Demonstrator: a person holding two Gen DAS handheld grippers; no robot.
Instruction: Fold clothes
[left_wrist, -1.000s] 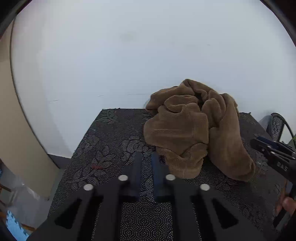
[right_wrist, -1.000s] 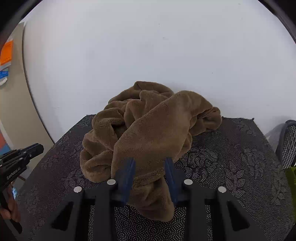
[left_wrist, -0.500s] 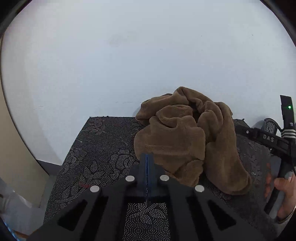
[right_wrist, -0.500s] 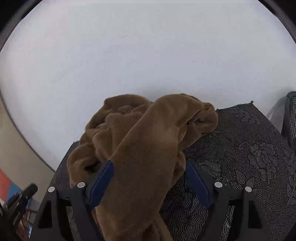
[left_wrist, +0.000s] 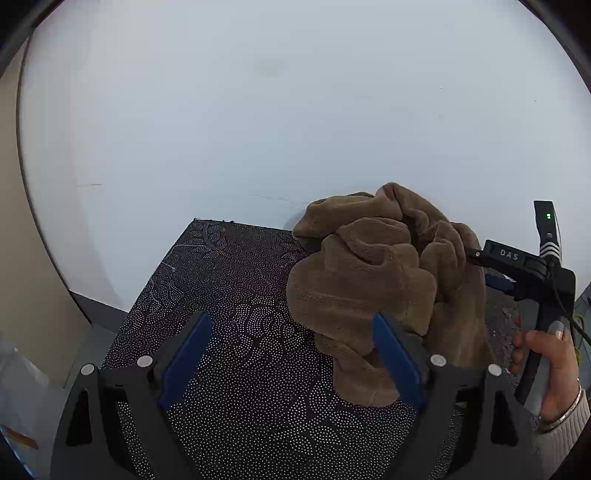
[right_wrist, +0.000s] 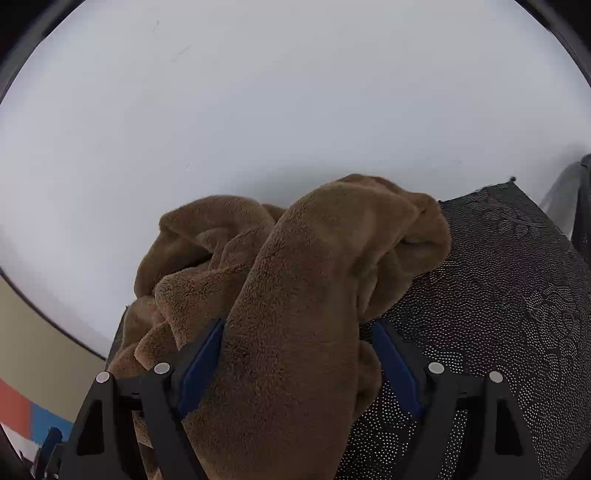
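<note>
A crumpled brown fleece garment (left_wrist: 373, 280) lies in a heap on the dark dotted tabletop (left_wrist: 236, 295). My left gripper (left_wrist: 291, 325) is open above the table, its right finger beside the heap's near left edge, nothing between its pads. In the right wrist view my right gripper (right_wrist: 297, 332) is open wide with a thick fold of the garment (right_wrist: 295, 314) between its blue pads. In the left wrist view the right gripper (left_wrist: 480, 258) reaches into the heap from the right; its tips are hidden in the cloth.
A white wall (left_wrist: 258, 110) stands right behind the table. The table's far left corner (left_wrist: 195, 221) and far right corner (right_wrist: 511, 181) show. A dark chair (right_wrist: 583, 206) stands at the right.
My left gripper went from slightly open to shut, then opened wide. My right gripper opened wide and pushed forward onto the heap, so a fold now lies between its pads.
</note>
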